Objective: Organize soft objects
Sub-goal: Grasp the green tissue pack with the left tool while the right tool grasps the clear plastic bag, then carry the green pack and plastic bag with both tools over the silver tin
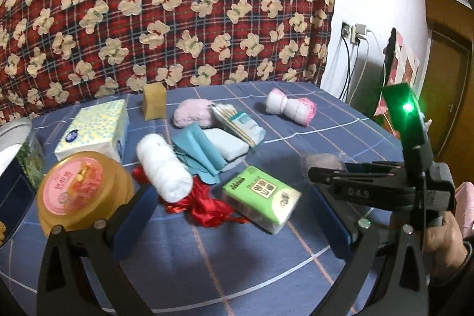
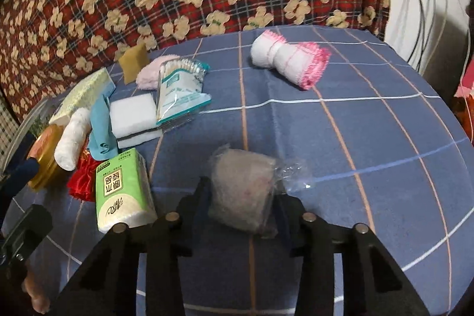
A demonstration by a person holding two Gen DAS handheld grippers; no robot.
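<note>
a clear-wrapped grey bundle [image 2: 241,194] is clamped between the narrowed fingers of the right gripper [image 2: 241,208], low over the blue checked cloth [image 2: 370,138]. the left gripper [image 1: 234,215] is held wide with nothing between its fingers, above the green tissue pack [image 1: 260,197] and red ribbon [image 1: 204,206].

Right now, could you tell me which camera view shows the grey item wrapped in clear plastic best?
The right wrist view: the plastic-wrapped grey bundle sits close and centred between the right gripper's fingers, which appear shut on it. In the left wrist view only a blurred part of it shows behind the right gripper.
</note>
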